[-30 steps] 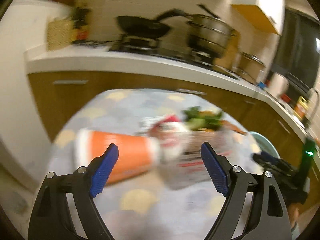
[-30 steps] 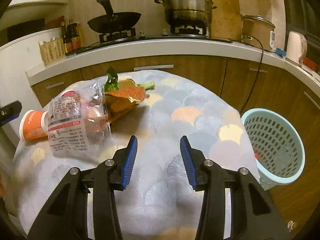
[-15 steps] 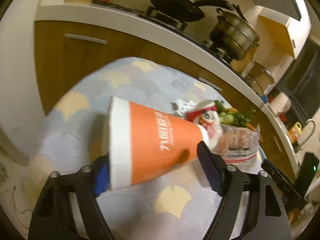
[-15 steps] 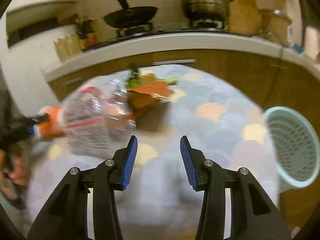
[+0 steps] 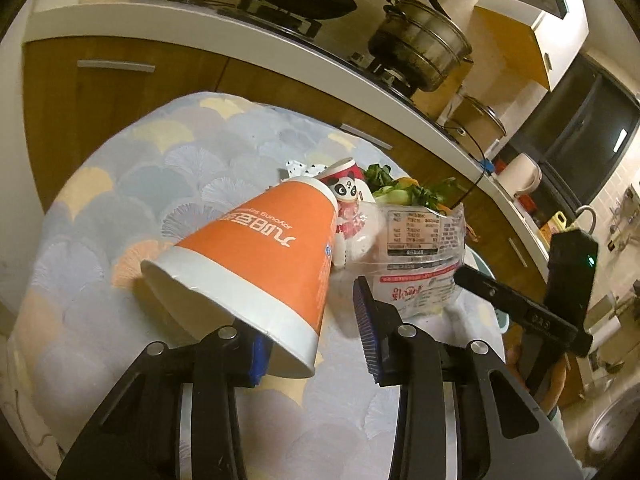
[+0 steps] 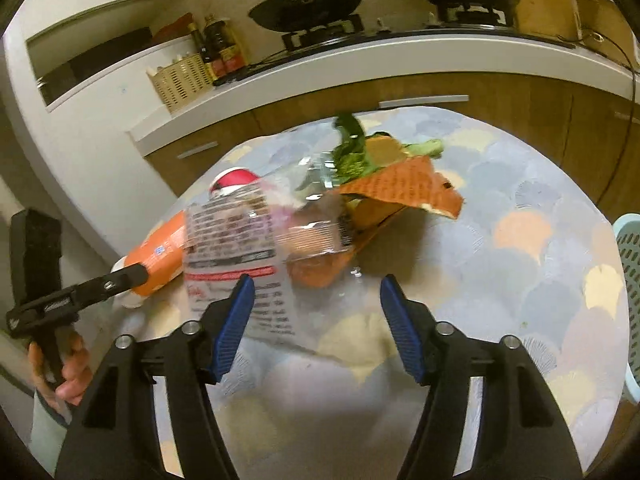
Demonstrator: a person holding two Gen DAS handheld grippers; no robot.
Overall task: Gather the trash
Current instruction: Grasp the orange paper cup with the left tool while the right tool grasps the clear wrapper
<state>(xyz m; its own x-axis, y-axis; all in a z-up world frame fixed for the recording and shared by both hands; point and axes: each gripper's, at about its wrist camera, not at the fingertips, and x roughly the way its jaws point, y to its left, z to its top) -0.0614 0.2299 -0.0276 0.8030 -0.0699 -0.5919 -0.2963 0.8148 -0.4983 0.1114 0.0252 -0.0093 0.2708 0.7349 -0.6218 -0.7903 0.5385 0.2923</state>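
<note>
Since a sec ago my left gripper (image 5: 312,332) has dropped in on the orange paper cup (image 5: 256,256), which was out ahead of the jaws and is now betw them, rim toward the cam. On the right wrist cam the trash pile has come nearer and the bin has slid almost out of frame.

Hard to read: left blue pad (image 5: 258,354) is mostly hidden behind the cup rim, so I can't tell if it touches. Right pad stands clear of the cup wall, gap visible. Clear plastic bag (image 6: 256,248) is smeared w/ motion blur on the right cam. Light-blue basket (image 6: 630,280) is cut off at the frame edge, contents not visible. Cup's inside faces down and away, can't see into it.

Containers: cup lies on its side on the round table (image 5: 160,152), a smaller red panda cup (image 5: 346,200) just behind it, touching the bag. Bag holds printed labels and smth orange, unclear what. Greens (image 6: 352,152) and torn orange card (image 6: 404,188) sit on the pile behind.

Tongs: left jaws closing, about mid-width, cup betw them, not gripped yet. Right gripper (image 6: 316,320) is at a moderate gap, holding nothing, hovering over the bag's near edge.
</note>
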